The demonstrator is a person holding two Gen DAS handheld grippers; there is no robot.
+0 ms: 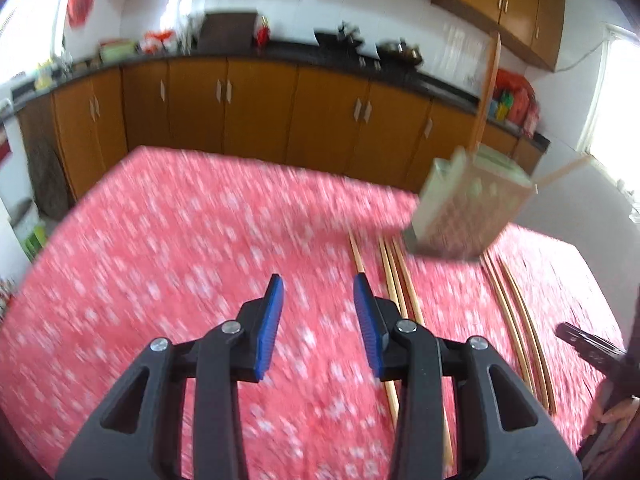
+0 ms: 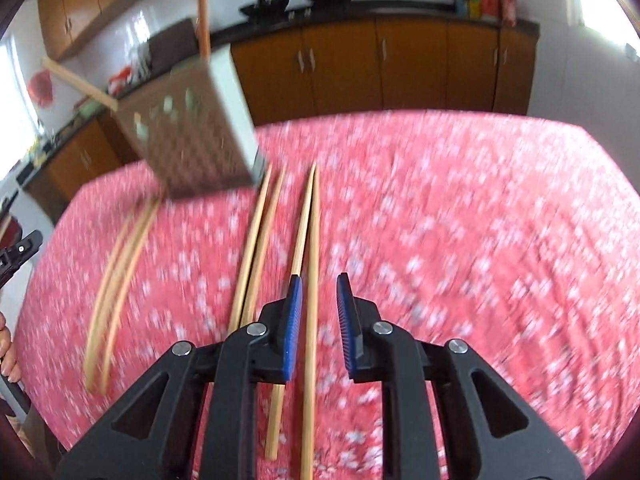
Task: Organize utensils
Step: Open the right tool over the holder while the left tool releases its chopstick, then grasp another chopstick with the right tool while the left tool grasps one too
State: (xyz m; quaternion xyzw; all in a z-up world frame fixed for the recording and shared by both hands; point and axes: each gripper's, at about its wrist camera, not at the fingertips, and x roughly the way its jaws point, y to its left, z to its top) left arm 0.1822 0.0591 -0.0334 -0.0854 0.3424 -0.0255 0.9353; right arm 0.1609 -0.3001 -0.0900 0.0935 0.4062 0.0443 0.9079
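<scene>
Your left gripper [image 1: 319,282] hangs over bare red patterned tablecloth [image 1: 180,240], blue pads moderately apart, nothing between them. In the left wrist view the chopsticks [image 1: 394,276] lie right of centre, running from mid-frame toward the lower right; the nearest stick passes just beside and under the right-hand finger, not between the pads. The perforated utensil holder [image 1: 468,208] stands at the upper right, blurred, with two sticks [image 1: 490,84] poking out of its top. This view alone shows your other tool as a dark shape at the lower right edge, with a hand [image 1: 612,414] below it. The right wrist view gives what the left lacks: your right gripper [image 2: 319,280] has its pads set narrowly apart, and one chopstick of the centre pair [image 2: 311,240] runs lengthwise through the gap, while its mate sits under the left-hand finger. I cannot tell whether the pads touch that stick; a gap shows on its right side. Here the holder [image 2: 192,128] appears in the upper left, two more pairs of chopsticks [image 2: 116,272] lying left of the gripper. Both views are motion-blurred.
</scene>
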